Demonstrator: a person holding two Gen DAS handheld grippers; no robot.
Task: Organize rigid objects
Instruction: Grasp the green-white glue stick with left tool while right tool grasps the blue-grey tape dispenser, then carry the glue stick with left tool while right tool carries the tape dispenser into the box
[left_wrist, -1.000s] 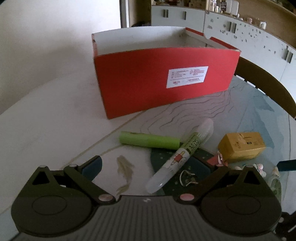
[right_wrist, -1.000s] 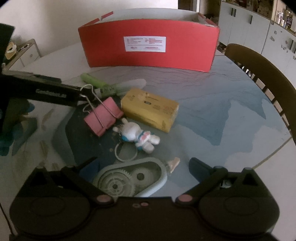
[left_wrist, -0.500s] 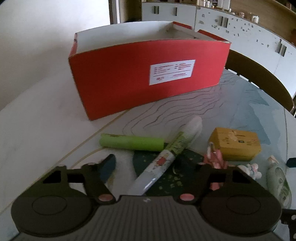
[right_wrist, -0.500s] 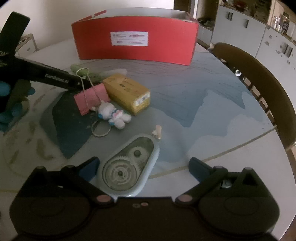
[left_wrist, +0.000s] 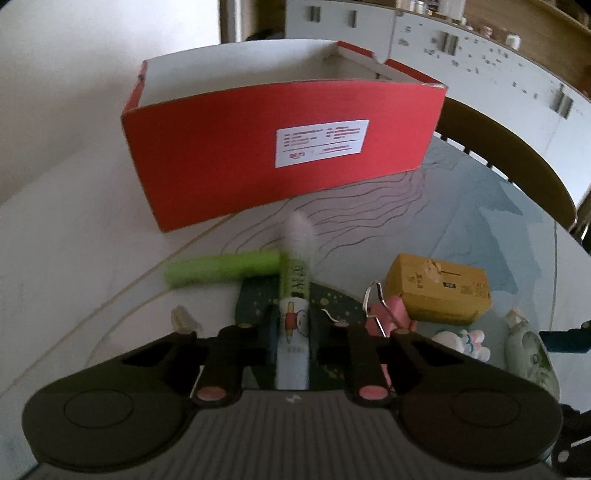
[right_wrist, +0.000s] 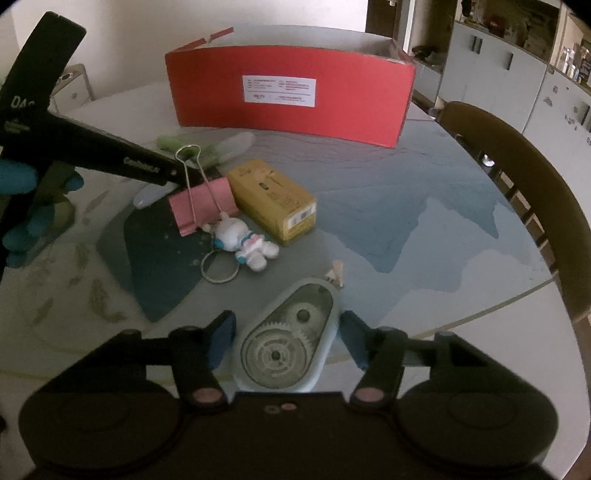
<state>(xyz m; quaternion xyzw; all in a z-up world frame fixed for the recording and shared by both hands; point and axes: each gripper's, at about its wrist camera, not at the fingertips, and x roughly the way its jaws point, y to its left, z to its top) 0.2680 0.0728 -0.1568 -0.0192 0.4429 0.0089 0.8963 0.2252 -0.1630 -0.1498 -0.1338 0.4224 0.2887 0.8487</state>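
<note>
The glue stick (left_wrist: 293, 325), a white tube with a green label band and a cartoon figure printed on it, runs straight up the lower middle of the left wrist view, its cloudy cap pointing at the red box (left_wrist: 280, 155) that fills the upper centre of the frame. The left gripper (left_wrist: 292, 332) has its jaws closing, and the pads already press the tube's lower body from both sides. A green cylinder (left_wrist: 225, 271) lies crosswise left of the tube, its right end touching or just behind it. To the right sit a pink binder clip (left_wrist: 388, 314), a yellow carton (left_wrist: 439, 291), and a small white plush keychain (left_wrist: 463, 341) at the lower right.

In the right wrist view, the correction tape dispenser (right_wrist: 288, 347), pale blue with visible gears, lies at the lower centre of the frame between the blue pads of the right gripper (right_wrist: 286, 341). Those jaws are closing; the pads stand just beside the casing on either side, and whether they touch it cannot be told. Above it, mid-frame, the plush keychain (right_wrist: 243, 242) with its metal ring lies by the binder clip (right_wrist: 203, 206) and the carton (right_wrist: 273, 201). The left gripper's black arm enters from the upper left, with a blue-gloved hand (right_wrist: 22, 195) at the left edge. The box (right_wrist: 291, 99) stands at the top centre on the table (right_wrist: 424, 229), and a wooden chair back (right_wrist: 517, 177) curves along the right side.
</note>
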